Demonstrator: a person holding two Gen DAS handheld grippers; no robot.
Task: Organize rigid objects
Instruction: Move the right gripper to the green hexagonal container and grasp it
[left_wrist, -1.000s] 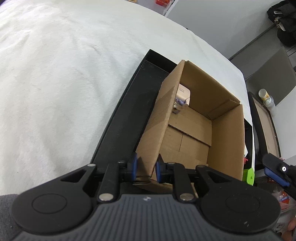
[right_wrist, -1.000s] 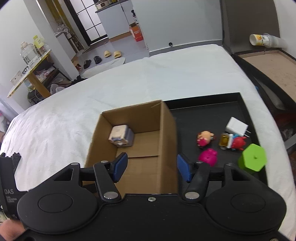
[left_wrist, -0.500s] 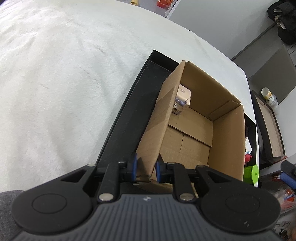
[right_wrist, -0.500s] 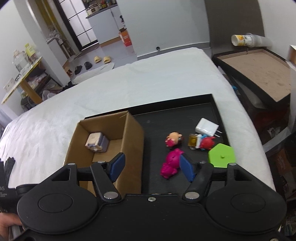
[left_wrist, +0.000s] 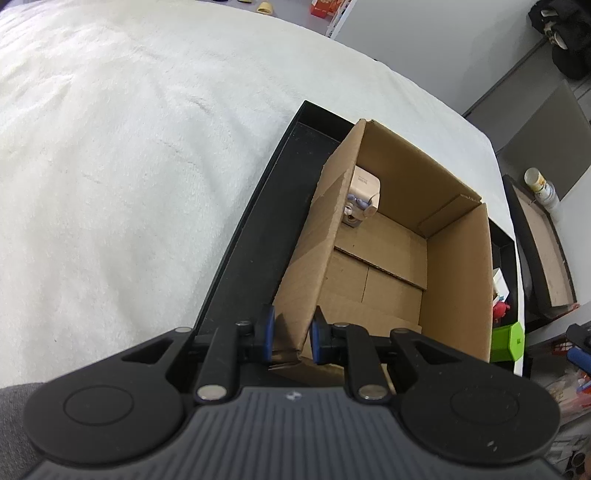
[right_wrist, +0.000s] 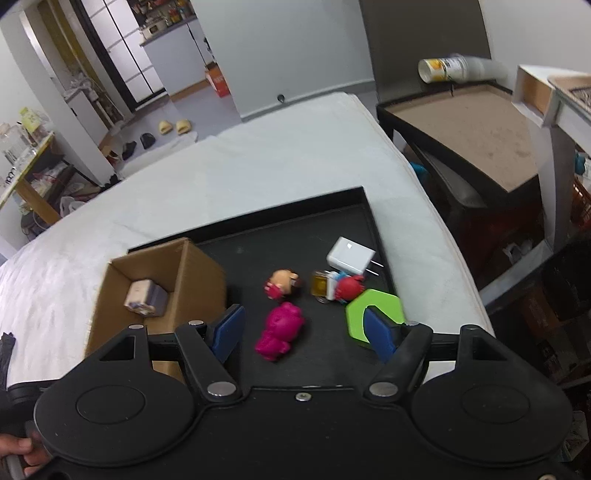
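Two grippers: one steadies the container, the other hunts for the next toy.
Left gripper (left_wrist: 289, 339): clenched on the near corner wall of the cardboard box (left_wrist: 458, 280), low in its frame, blue pads pinching the cardboard edge.
Cardboard box: open-topped, standing at the left end of the black tray (right_wrist: 354, 210); one small beige-and-purple item (right_wrist: 144, 298) already lies in its far corner.
Right gripper (right_wrist: 301, 328): jaws opening, nothing between the pads; it hovers above the tray, tilted downward.
Pink toy figure (right_wrist: 279, 330): lies on the tray floor in the lower middle of the right view, straight ahead of the right gripper and between its two fingers in the picture, though below them and not touched.
Long axis: the figure runs diagonally, from lower left to upper right, so I judge the jaws would close roughly across its width.
Nearer hand: the right one, by far; the left is occupied with the box.
Other loose pieces: a small doll (right_wrist: 281, 283), a red toy vehicle (right_wrist: 341, 286), a white charger (right_wrist: 349, 254) and a green hexagonal block (right_wrist: 373, 308), all to the right of the box.
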